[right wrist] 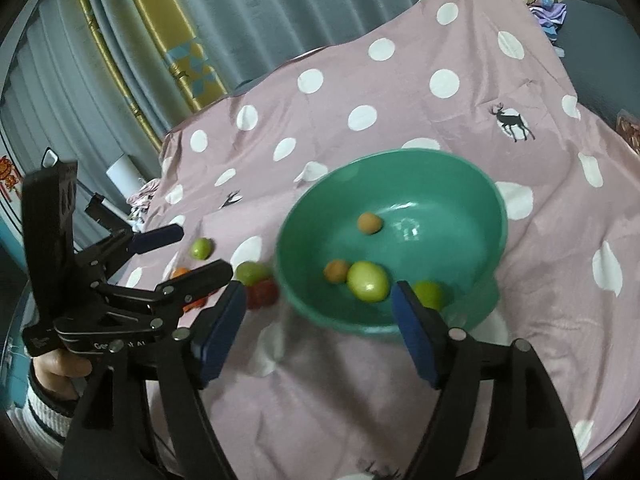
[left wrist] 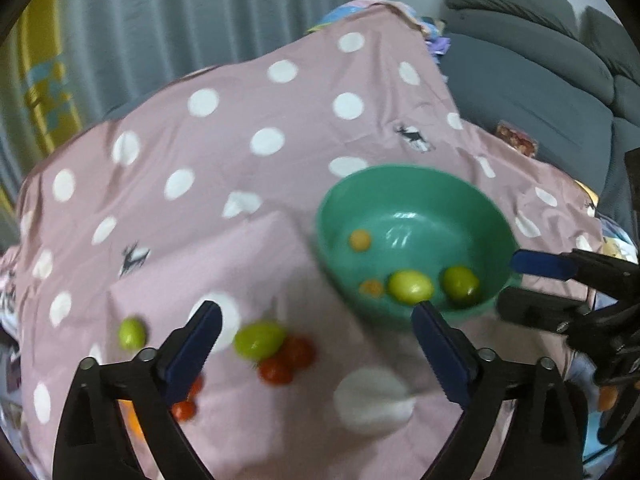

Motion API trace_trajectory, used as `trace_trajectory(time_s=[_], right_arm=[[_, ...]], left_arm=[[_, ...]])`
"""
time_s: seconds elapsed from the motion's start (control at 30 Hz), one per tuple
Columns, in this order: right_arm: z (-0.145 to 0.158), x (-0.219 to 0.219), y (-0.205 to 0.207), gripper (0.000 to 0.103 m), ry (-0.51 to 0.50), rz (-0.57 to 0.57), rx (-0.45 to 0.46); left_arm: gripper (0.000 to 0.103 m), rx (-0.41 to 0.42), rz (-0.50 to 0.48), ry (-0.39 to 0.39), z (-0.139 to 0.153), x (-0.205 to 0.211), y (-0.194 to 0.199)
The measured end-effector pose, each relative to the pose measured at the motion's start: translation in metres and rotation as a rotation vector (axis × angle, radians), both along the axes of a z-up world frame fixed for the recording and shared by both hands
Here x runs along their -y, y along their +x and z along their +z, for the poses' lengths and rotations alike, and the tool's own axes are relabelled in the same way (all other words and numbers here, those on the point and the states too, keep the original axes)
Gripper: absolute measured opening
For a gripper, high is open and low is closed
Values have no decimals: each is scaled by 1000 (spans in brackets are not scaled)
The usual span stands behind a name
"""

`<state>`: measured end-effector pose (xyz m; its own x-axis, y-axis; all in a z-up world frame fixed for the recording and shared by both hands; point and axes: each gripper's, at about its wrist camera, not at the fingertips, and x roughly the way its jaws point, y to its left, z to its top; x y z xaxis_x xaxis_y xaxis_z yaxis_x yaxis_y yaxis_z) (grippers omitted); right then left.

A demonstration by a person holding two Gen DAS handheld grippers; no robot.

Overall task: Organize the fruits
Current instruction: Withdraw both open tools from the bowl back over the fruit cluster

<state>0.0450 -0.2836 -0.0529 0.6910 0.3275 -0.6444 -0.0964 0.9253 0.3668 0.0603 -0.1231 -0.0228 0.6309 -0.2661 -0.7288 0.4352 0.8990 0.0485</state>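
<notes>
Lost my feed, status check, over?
Left gripper and right gripper open, empty. Four fruits in green bowl. Green fruit waits on cloth. Nothing blocking.

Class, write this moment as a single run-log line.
left gripper: open, empty | right gripper: open, empty | green bowl: four fruits inside | tablecloth: green and red fruits left

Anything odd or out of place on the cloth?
Nothing spilled or damaged. Fruit is just unsorted: a green fruit and red tomatoes lie on the spotted cloth left of the green bowl.
</notes>
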Motion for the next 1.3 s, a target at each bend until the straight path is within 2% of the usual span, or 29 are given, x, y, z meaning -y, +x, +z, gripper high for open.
trace_trajectory(time_s=[0.13,0.37,0.5,0.73,1.13,1.3], right_arm=[[0,-17,-10,78,-6,41,-24],[1,-48,-20,79,-33,124,-33],[-6,-65,-16,79,-42,164,-63],[-8,-99,-16,79,-98,243,-80],[-20,-119,-10,79,-126,265,-124],[-26,-124,-5,79,-125,276,-142]], left_arm=[[97,-55,78,-38,-13,-38,-14],[97,-119,306,-134,-28,-128,-47],[97,-148,381,-140,-36,-161,-66],[97,-182,377,-135,-49,-170,-85],[97,-176,281,-235,-45,-165,-85],[97,-191,263,-251,-48,-162,-81]])
